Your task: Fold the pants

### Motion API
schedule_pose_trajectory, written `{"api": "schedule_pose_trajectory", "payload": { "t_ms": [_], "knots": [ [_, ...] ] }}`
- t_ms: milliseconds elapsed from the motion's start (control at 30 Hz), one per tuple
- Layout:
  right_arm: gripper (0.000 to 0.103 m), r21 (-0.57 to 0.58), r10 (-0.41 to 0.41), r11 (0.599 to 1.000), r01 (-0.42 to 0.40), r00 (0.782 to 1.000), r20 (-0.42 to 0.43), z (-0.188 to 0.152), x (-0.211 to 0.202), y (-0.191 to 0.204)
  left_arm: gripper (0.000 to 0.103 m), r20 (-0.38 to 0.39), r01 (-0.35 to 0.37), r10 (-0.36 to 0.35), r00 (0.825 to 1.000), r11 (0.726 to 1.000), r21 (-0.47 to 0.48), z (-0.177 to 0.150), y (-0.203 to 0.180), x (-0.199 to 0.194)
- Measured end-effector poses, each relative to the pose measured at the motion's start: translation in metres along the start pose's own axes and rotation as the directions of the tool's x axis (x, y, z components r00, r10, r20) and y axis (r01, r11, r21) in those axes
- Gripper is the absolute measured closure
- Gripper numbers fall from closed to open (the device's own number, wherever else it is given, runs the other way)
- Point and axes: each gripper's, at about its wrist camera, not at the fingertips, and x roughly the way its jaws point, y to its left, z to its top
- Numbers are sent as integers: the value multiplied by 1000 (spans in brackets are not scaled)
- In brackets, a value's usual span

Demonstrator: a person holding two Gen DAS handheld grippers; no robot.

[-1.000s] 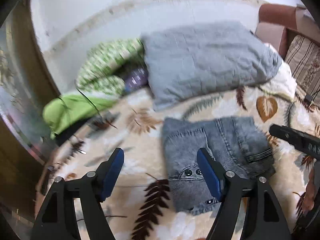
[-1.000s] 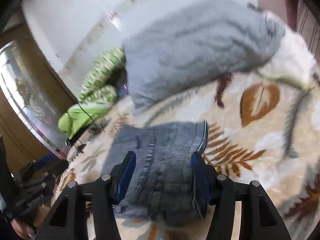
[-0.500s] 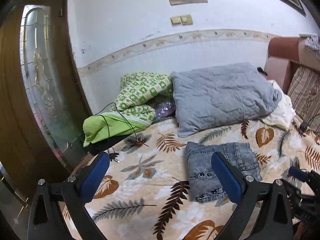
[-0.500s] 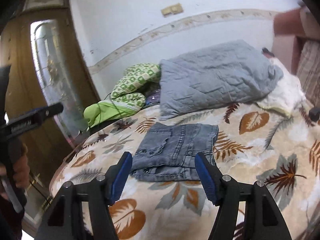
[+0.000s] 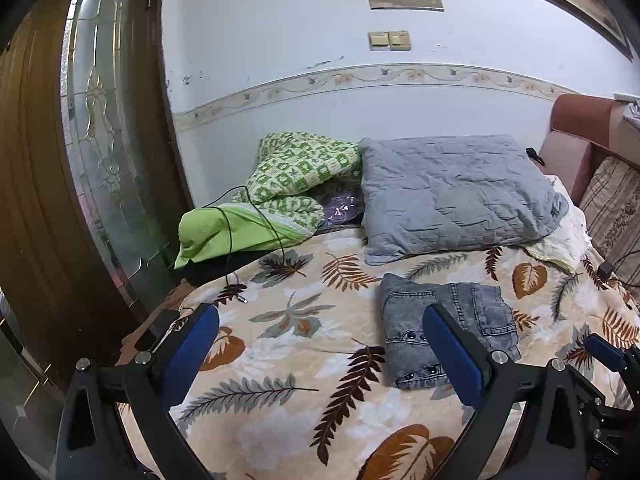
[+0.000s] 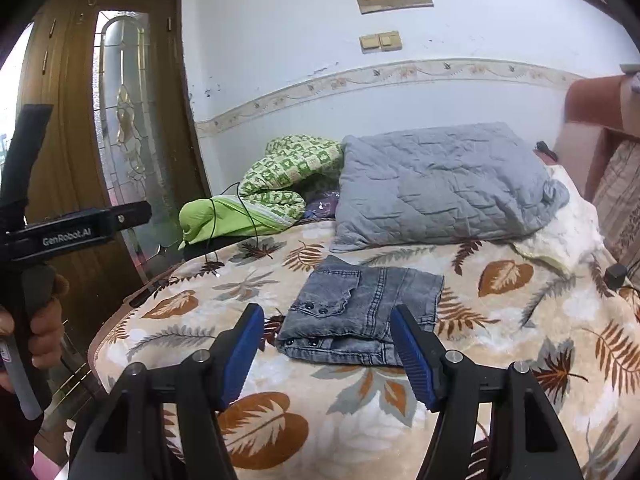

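The grey denim pants (image 5: 444,328) lie folded into a compact rectangle on the leaf-patterned blanket (image 5: 304,344); in the right wrist view the pants (image 6: 364,312) show their buttoned waistband toward me. My left gripper (image 5: 320,344) is open and empty, held back above the near edge of the bed. My right gripper (image 6: 326,344) is open and empty, also held back from the pants. Neither gripper touches the cloth.
A grey quilted pillow (image 5: 452,196) and a green patterned blanket (image 5: 288,184) lie at the wall. A black cable (image 5: 240,240) runs over the green cloth. A wooden glass door (image 5: 80,160) stands left. A sofa (image 5: 600,176) stands right.
Both grippers have pulled back and up from the folded pants, so the whole bed and wall come into view. The pants stay folded in place.
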Motion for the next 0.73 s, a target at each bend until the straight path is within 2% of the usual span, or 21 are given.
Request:
{"api": "schedule_pose_trajectory", "payload": {
  "t_ms": [133, 533, 733],
  "knots": [
    [33, -11, 8, 1000, -9, 1000, -20, -2, 8, 4, 1, -26, 19, -20, 999, 999, -25, -3, 6, 6],
    [33, -50, 22, 998, -27, 995, -101, -21, 31, 10, 1, -11, 23, -23, 1000, 1000, 3, -8, 2, 9],
    [33, -27, 26, 999, -29, 993, -114, -23, 36, 4, 1, -10, 55, -55, 998, 998, -17, -10, 5, 12]
  ]
}}
